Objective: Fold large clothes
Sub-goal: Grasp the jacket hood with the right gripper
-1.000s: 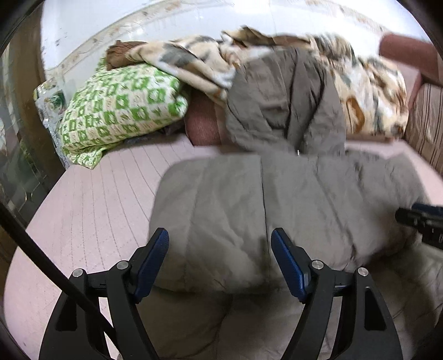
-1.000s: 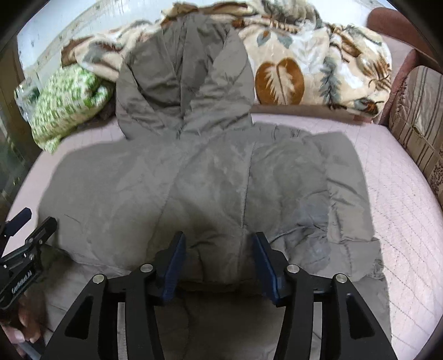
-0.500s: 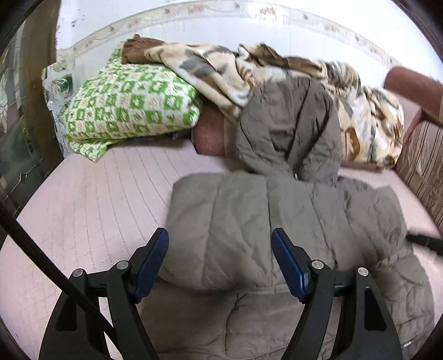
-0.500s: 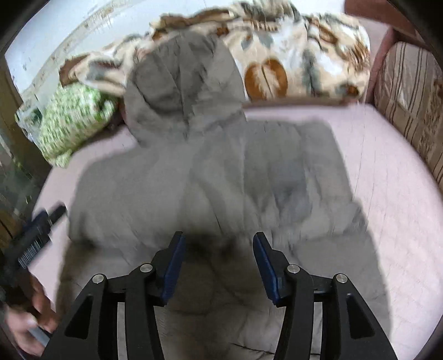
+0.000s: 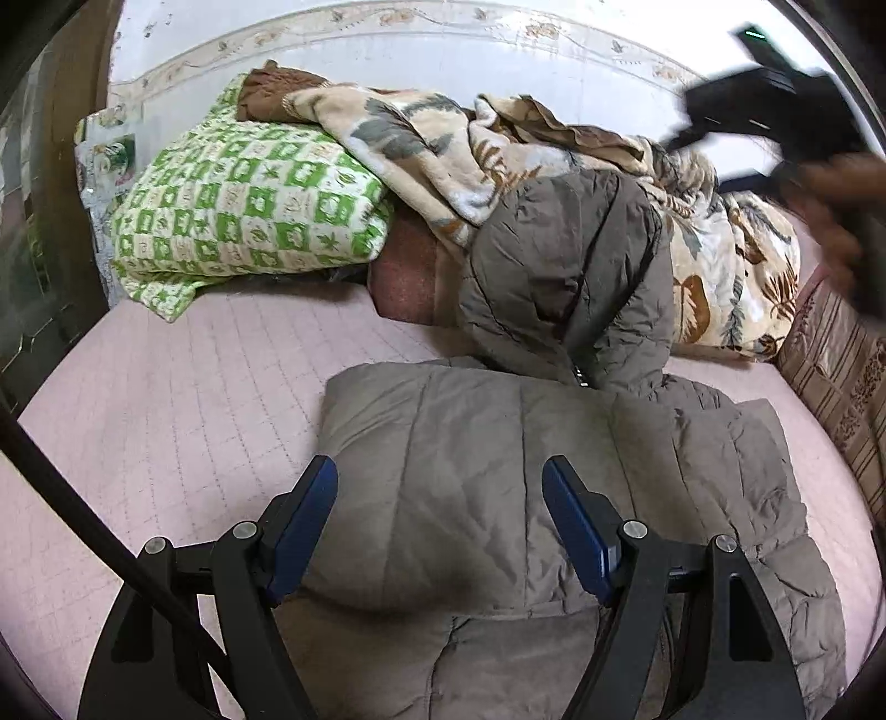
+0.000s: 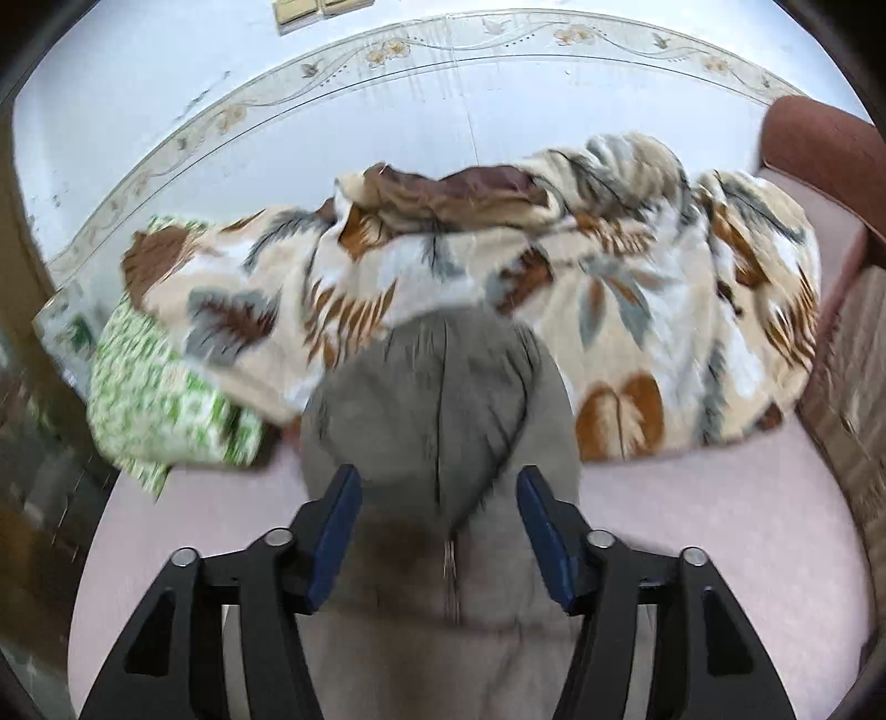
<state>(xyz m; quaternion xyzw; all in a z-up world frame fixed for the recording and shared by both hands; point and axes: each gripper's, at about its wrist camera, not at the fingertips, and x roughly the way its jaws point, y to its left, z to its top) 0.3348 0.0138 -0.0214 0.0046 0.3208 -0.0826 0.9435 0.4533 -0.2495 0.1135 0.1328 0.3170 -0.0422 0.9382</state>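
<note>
The grey-brown quilted hooded jacket [image 5: 498, 498] lies on the pink quilted bed cover [image 5: 183, 399], partly folded: one padded panel is turned over onto the body and forms a thick, rounded rectangular layer. The jacket's hood [image 5: 565, 277] points toward the head of the bed and rests against the cream fleece blanket with brown and grey leaf print [image 5: 421, 144].

Left gripper [image 5: 440, 518]: the two blue-padded fingers are spread wide and hold nothing. The gripper hangs above the folded panel; contact with the fabric cannot be determined.

Right gripper [image 6: 437, 534]: the blue-padded fingers are likewise spread apart, with nothing between them. They straddle the base of the hood [image 6: 437, 399], directly over the jacket's central zipper line [image 6: 451, 581]. The right wrist view is motion-blurred. In the left wrist view, the right gripper [image 5: 758, 105] appears blurred at the upper right, raised above the bed, with the person's hand [image 5: 836, 221] on it.

Surroundings: a green-and-white patterned folded quilt [image 5: 243, 216] sits at the head of the bed to the left of the hood, partly under the leaf-print blanket. A brown striped cushion [image 5: 836, 376] borders the right edge of the bed. A white tiled wall with a floral border strip [image 6: 421, 50] stands behind the bedding.
</note>
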